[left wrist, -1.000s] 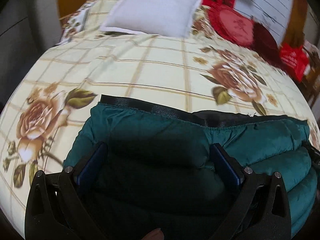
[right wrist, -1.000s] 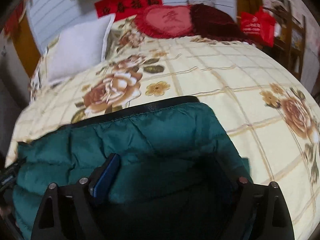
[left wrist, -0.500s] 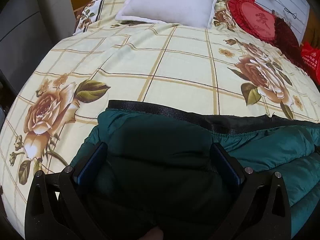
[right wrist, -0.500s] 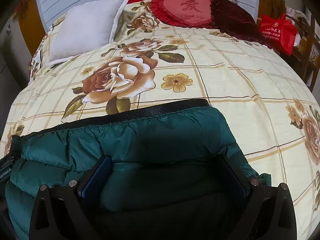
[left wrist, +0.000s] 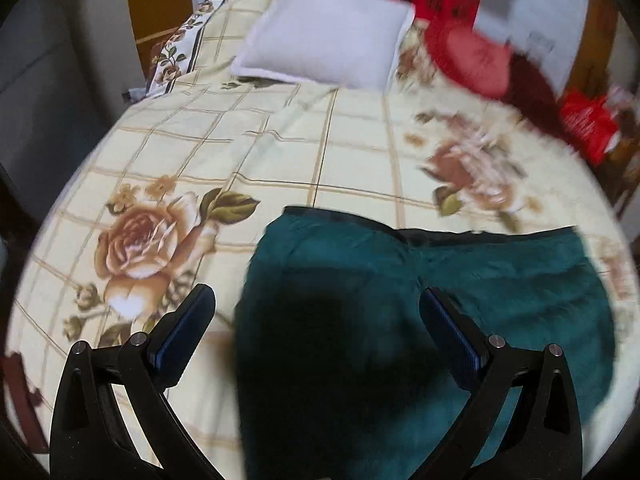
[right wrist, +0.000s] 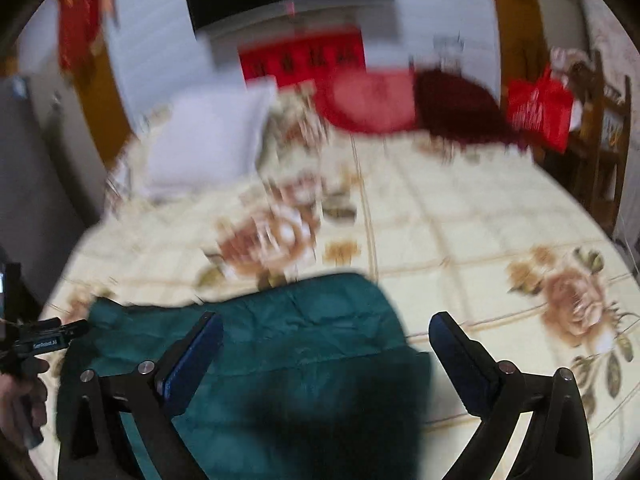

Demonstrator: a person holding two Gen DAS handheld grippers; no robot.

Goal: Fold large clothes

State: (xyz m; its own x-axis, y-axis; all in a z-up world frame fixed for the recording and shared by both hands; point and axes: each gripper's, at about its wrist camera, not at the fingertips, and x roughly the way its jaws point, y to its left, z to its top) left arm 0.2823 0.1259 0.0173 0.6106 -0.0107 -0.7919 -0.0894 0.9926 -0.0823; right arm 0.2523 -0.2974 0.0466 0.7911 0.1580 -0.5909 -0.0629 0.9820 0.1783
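A dark teal padded jacket [left wrist: 500, 280] lies folded in a flat block on the flowered bedspread [left wrist: 200, 152], black lining showing along its far edge. My left gripper [left wrist: 316, 304] hangs open above the jacket's left edge, with nothing touching its blue pads [left wrist: 192, 324]. In the right wrist view the jacket [right wrist: 320, 368] sits below my right gripper [right wrist: 326, 324], which is wide open and holds nothing. The left gripper [right wrist: 44, 338] and the hand holding it [right wrist: 20, 396] show at that view's far left. Both views are motion-blurred.
A white pillow [left wrist: 328, 32], a red heart-shaped cushion [left wrist: 468, 60] and a dark red cushion [right wrist: 460, 108] lie at the head of the bed. A red bag [right wrist: 540, 108] hangs on a wooden chair [right wrist: 600, 128] to the right. Grey furniture stands to the left.
Both grippers have risen off the folded jacket and drawn back, so it looks smaller and lower. The left view has swung left. The jacket stays where it lay.
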